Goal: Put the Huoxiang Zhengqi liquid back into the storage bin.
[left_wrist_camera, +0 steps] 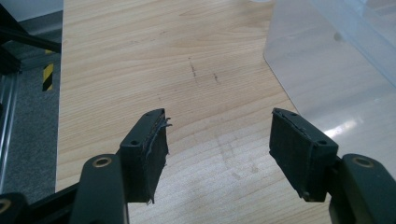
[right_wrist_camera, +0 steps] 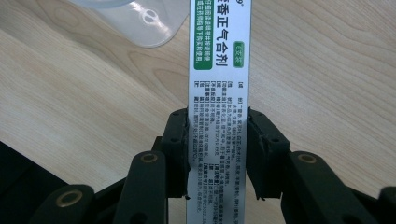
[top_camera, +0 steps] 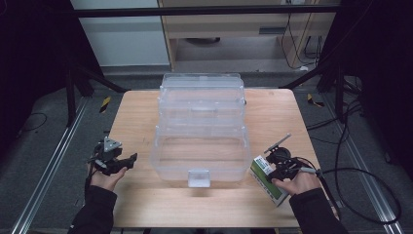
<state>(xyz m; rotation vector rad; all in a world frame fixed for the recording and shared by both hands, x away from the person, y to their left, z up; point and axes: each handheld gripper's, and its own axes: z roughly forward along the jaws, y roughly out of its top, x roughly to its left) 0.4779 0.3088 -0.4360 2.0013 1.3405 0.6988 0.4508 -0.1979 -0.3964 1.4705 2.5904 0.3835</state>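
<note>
A person sits at a light wooden table with 1 black gripper in each hand. Both dark sleeves come in from the near edge.

The left hand rests low on the table with its palm up under the left gripper. The gripper points toward the middle of the table. Its 2 jaws stand wide apart with nothing between them. In the left gripper view, bare wood shows in the gap of the left gripper.

Just past its jaws, on the side toward the other hand, sits a big clear plastic box with stepped trays. Its see-through wall is near the left gripper but not touching it. The box has a small clear latch on its near side.

The right hand wraps around the right gripper, which points at the near corner of the box. This gripper squeezes a flat white and green paper box with small print. In the right gripper view, the right gripper has a jaw pressed on each long edge of the paper box. The paper box sticks out past the jaw tips, and a clear corner of the plastic box lies just beside its far end.
</note>
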